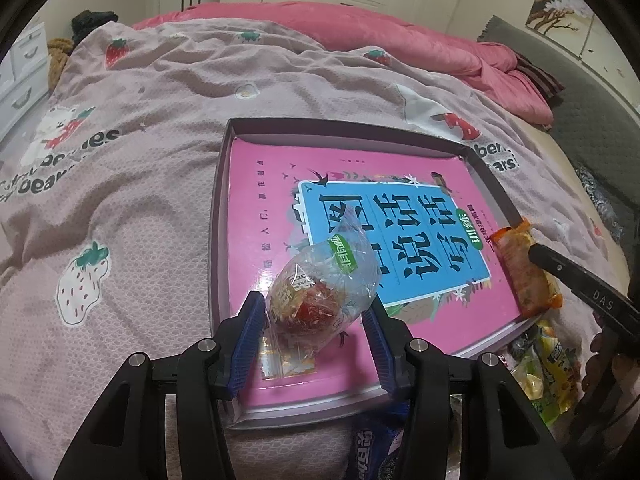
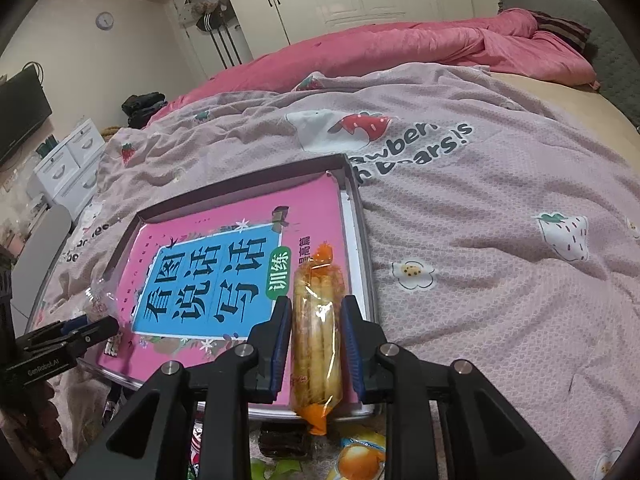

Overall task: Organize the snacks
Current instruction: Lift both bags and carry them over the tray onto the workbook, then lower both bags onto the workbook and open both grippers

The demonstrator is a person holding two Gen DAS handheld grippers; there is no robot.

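Note:
A shallow grey box [image 1: 219,240] lies on the bed with a pink and blue book [image 1: 360,216] flat inside it. My left gripper [image 1: 314,300] is shut on a clear-wrapped snack [image 1: 320,284] with something red inside, at the box's near left corner. My right gripper [image 2: 316,304] is shut on a long orange packet of biscuit sticks [image 2: 318,320], which runs along the box's right rim [image 2: 362,240]. The same packet [image 1: 524,272] and a right finger [image 1: 560,268] show at the right of the left wrist view. In the right wrist view the left gripper [image 2: 92,328] sits low left.
Loose snacks lie in front of the box: yellow-green packets [image 1: 544,372], a blue packet [image 1: 372,456] and an orange-printed one [image 2: 360,456]. A strawberry-print cover [image 2: 500,240] spreads around the box, with a pink quilt [image 2: 400,44] behind. White drawers [image 2: 68,164] stand at the left.

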